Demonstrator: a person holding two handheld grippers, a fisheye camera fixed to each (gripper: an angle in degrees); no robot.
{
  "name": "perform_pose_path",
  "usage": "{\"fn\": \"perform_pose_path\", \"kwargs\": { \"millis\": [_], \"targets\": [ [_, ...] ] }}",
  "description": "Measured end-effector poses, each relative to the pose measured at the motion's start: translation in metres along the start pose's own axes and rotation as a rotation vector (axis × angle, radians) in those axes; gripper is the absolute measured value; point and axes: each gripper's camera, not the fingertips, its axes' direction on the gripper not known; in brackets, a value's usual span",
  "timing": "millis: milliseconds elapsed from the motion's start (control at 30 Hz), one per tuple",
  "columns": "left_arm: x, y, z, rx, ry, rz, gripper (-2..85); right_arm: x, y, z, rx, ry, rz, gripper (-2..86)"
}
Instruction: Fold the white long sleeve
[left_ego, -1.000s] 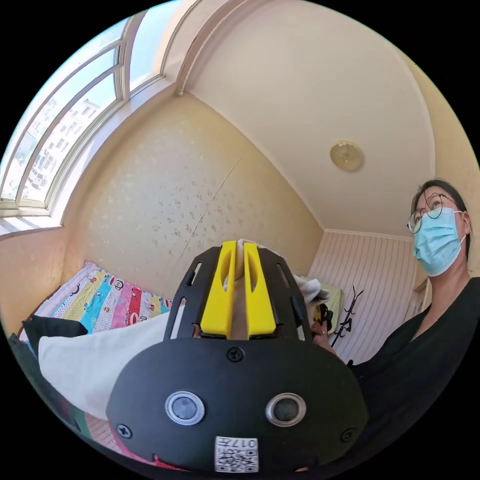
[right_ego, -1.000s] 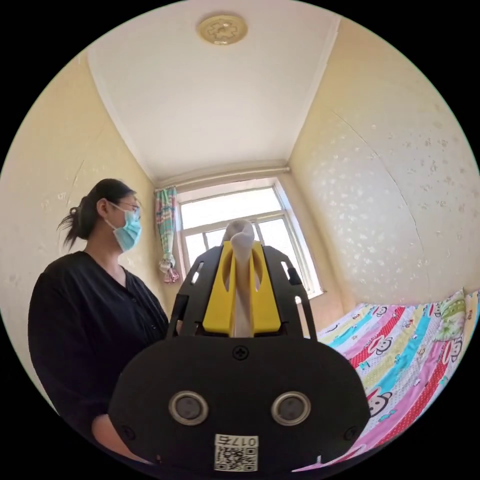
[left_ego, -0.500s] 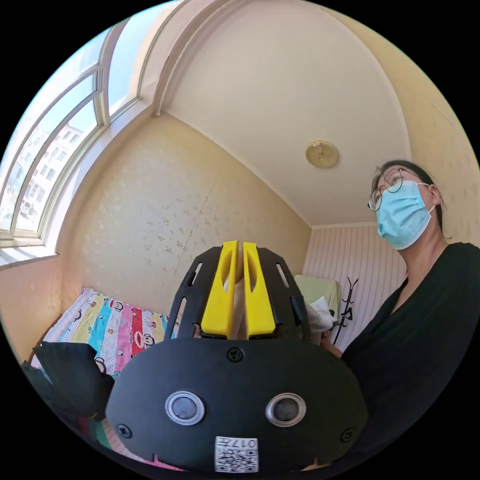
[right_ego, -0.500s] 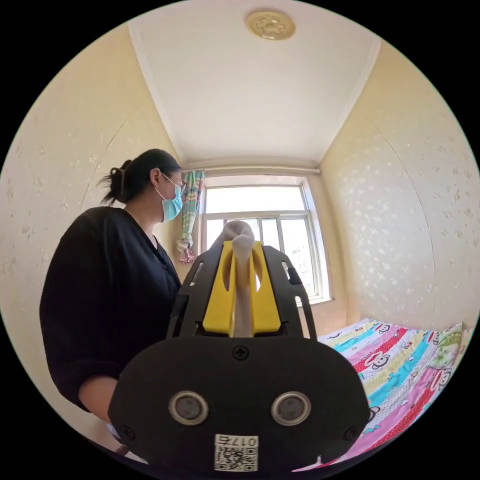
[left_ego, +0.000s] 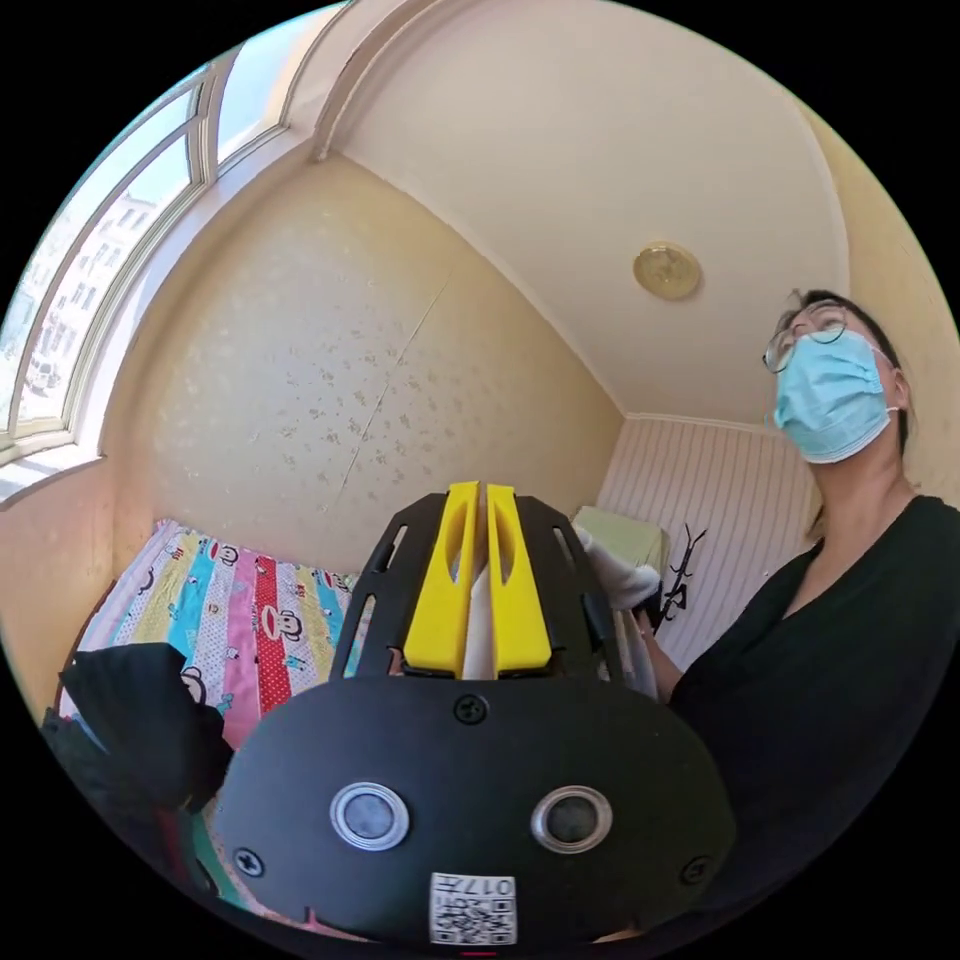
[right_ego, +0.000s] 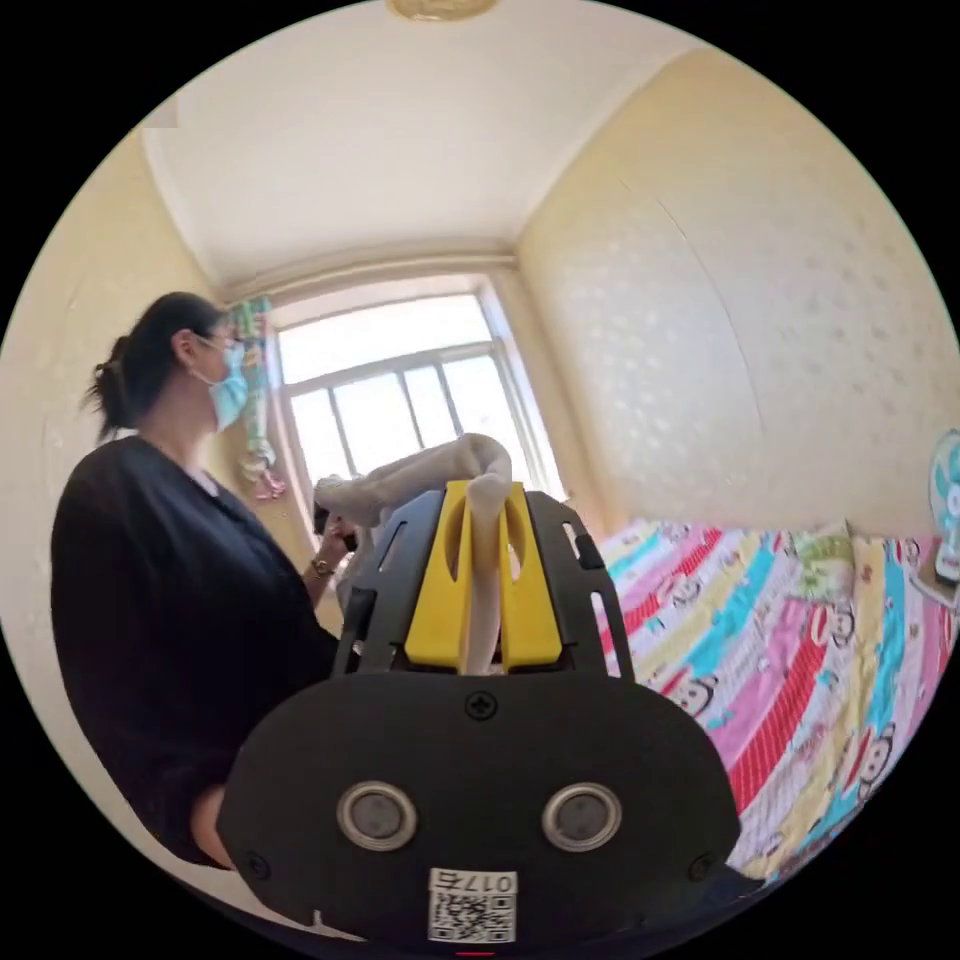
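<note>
White cloth of the sleeve (left_ego: 480, 630) sits pinched between the yellow jaws of the left gripper (left_ego: 477, 492), which are pressed nearly together on a thin strip of it. To the right of that gripper, in the left gripper view, more of the cloth bunches near the person (left_ego: 850, 620) in a black top. In the right gripper view the right gripper (right_ego: 487, 492) clamps the sleeve (right_ego: 484, 570) the same way: the fabric runs up between the jaws, pokes out past their tips and stretches away to the left toward the person's hand (right_ego: 330, 545). A striped bedsheet (right_ego: 800, 650) lies far right of the right gripper; a window (right_ego: 400, 400) stands beyond it. A dark garment (left_ego: 140, 710) lies on the bed at the left of the left gripper view
</note>
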Motion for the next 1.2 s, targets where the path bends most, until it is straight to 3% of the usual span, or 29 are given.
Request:
{"fn": "perform_pose_path", "kwargs": {
  "millis": [67,133,167,200,267,367,533,667,867,967,1067,1133,1200],
  "targets": [
    [-0.051,-0.008,0.055,-0.121,-0.070,-0.090,0.3,0.087,0.004,0.054,-0.194,0.151,0.228,5.2],
    [-0.144,-0.001,0.133,-0.305,-0.194,-0.337,1.5,0.164,0.023,0.097,-0.371,0.342,0.468,5.8],
    [-0.167,0.004,0.146,-0.345,-0.240,-0.421,2.3,0.202,0.040,0.117,-0.448,0.483,0.570,6.0],
    [-0.203,0.014,0.158,-0.387,-0.279,-0.573,4.1,0.217,0.050,0.124,-0.486,0.531,0.611,6.0],
    [-0.225,0.022,0.157,-0.349,-0.259,-0.643,6.2,0.250,0.094,0.138,-0.566,0.551,0.799,5.9],
    [-0.228,0.045,0.142,-0.393,-0.375,-0.648,6.6,0.240,0.160,0.142,-0.569,0.463,0.886,4.5],
    [-0.252,0.137,0.128,-0.781,-0.449,-0.822,9.7,0.202,0.311,0.115,-0.734,0.406,1.224,3.3],
    [-0.266,0.172,0.120,-0.901,-0.473,-0.915,11.7,0.146,0.377,0.052,-0.544,0.375,1.496,3.3],
    [-0.288,0.189,0.167,-1.106,-0.507,-0.863,13.7,0.114,0.354,-0.008,-0.511,0.542,1.561,3.2],
    [-0.300,0.231,0.199,-1.429,-0.592,-0.812,14.0,0.106,0.325,-0.012,-0.529,0.591,1.515,3.2],
    [-0.292,0.218,0.215,-1.451,-0.632,-0.691,11.9,0.098,0.309,-0.007,-0.571,0.600,1.501,3.3],
    [-0.289,0.199,0.231,-1.531,-0.472,-0.644,3.7,0.091,0.305,-0.005,-0.591,0.602,1.489,3.3],
    [-0.289,0.169,0.225,-1.482,-0.468,-0.607,3.0,0.083,0.305,-0.006,-0.612,0.604,1.493,3.5]
  ]
}}
